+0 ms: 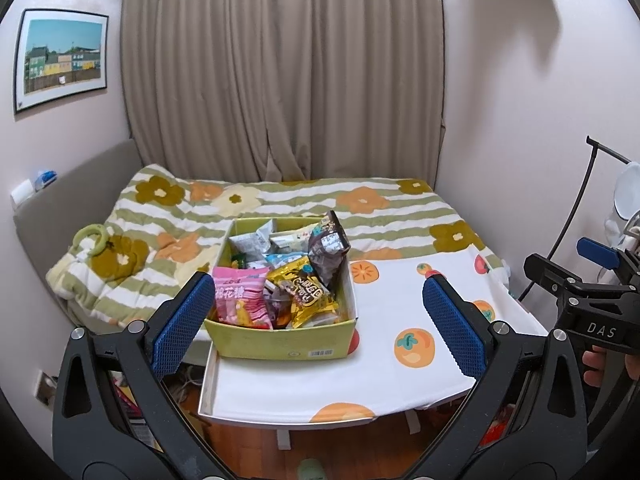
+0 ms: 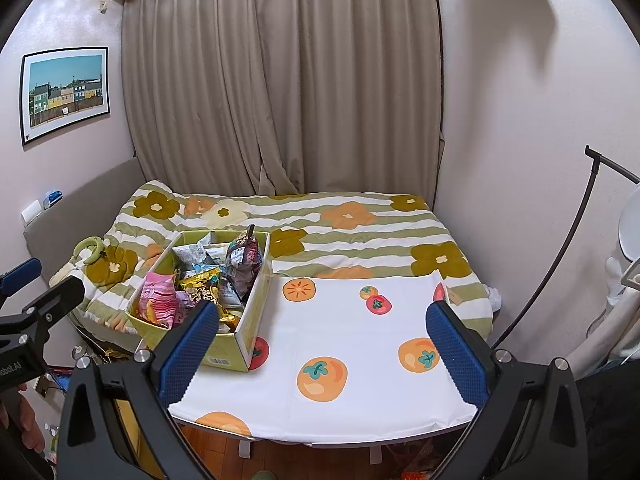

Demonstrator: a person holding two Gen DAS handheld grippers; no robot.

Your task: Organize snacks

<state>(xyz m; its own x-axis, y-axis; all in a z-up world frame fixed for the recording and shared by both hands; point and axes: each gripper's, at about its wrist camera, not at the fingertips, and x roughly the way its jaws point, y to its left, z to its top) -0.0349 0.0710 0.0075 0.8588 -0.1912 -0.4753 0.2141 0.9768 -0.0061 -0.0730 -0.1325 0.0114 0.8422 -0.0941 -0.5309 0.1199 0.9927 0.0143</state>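
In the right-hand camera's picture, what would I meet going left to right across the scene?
Framed picture on the wall → green ring toy on the bedspread → green box full of snack packets → white fruit-print tablecloth → black curved stand by the right wall.

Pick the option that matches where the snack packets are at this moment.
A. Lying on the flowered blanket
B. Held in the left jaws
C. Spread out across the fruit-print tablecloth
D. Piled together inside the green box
D: the snack packets are all heaped inside the green box at the left side of the tablecloth; both the left gripper and right gripper are open and hold nothing.
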